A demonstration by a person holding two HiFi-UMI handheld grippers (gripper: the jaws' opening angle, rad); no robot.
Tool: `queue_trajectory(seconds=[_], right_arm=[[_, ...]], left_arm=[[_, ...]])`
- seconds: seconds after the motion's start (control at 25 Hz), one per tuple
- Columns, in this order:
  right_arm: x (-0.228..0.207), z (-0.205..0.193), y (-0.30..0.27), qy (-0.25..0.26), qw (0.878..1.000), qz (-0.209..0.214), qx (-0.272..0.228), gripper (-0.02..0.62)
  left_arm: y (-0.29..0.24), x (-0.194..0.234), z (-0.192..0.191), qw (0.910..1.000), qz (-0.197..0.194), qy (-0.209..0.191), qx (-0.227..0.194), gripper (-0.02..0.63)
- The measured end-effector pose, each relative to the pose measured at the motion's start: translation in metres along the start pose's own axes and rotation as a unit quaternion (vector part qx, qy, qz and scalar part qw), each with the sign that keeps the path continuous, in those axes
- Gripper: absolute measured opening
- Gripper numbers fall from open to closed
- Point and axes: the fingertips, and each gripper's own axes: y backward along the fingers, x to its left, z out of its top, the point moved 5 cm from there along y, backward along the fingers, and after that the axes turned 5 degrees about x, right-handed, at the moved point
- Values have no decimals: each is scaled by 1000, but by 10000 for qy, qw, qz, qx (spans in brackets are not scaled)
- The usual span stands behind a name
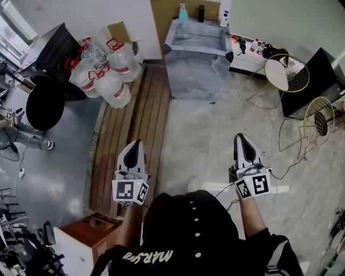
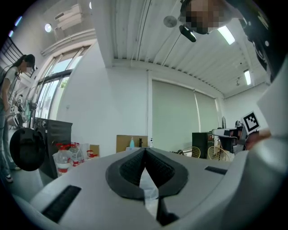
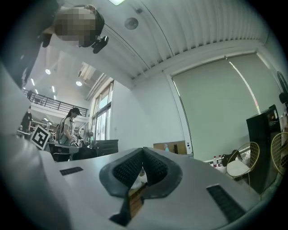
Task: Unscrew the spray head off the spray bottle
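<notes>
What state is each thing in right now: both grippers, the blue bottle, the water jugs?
left gripper: shut, empty, held in the air.
right gripper: shut, empty, held in the air.
blue spray bottle: upright on the far table, untouched.
water jugs: bunched on the floor, red caps on.

Head view: water jugs (image 1: 108,73) clustered at 10 o'clock, just beside the wooden plank strip (image 1: 135,124). Grey table (image 1: 197,43) at 12. 2 seats at 2 o'clock: white-seat wire chair (image 1: 285,73) and gold wire chair (image 1: 319,119). Black disc (image 1: 45,105) at 9. Wooden cabinet (image 1: 92,226) at 7.
</notes>
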Motion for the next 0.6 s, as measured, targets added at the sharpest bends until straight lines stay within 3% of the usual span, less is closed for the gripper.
queue_trajectory(seconds=[0.16,0.6], right_arm=[[-22,-2,-10,24,10000,66,36,6],[-58,-5,-65,-11,10000,79,36,6]], left_arm=[[-20,-6,6,9997,155,-156,-68,25],[-89,10,-1,9997,-176,-187,13,25]])
